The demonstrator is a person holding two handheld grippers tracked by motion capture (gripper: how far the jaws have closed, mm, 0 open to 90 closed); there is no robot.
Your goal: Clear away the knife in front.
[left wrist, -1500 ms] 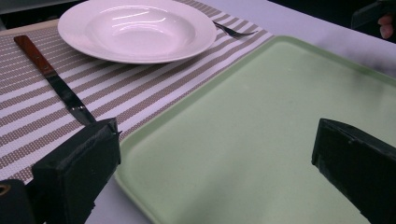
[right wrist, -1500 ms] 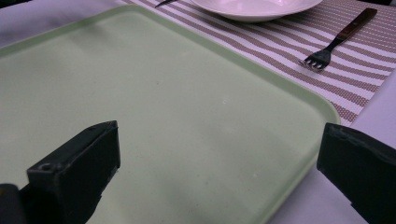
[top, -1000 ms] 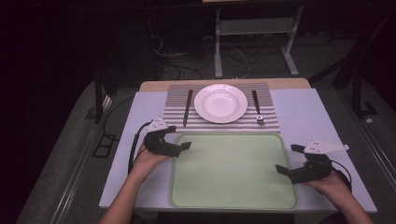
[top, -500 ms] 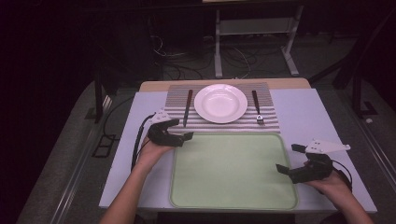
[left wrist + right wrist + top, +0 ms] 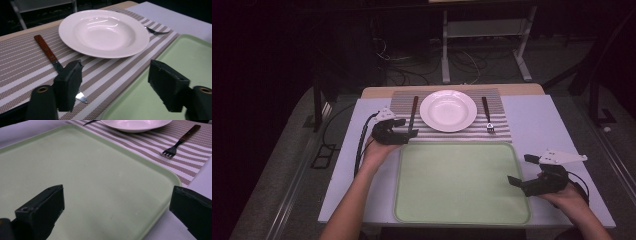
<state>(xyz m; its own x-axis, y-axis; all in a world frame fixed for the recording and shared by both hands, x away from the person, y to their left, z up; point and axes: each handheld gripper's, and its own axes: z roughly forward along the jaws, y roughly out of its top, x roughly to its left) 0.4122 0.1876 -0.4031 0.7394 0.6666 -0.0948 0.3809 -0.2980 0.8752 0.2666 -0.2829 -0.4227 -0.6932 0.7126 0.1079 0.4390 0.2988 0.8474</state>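
the pale desk (image 5: 532, 117) carries a green tray (image 5: 462, 182) at its near middle and, just beyond it, a striped placemat (image 5: 502, 131) on which a white plate (image 5: 448, 110) sits between a wooden-handled knife (image 5: 413, 114) on its left and a fork (image 5: 488, 116) on its right. the left gripper (image 5: 404, 133) is at the near end of the knife, its fingers (image 5: 68, 86) part open and just now closing in, one finger down over the blade while nothing is pinched between them yet. the right gripper (image 5: 523, 172) rests at the tray's right edge, well apart from the cutlery, its fingers (image 5: 41, 213) spread wide with nothing between them.
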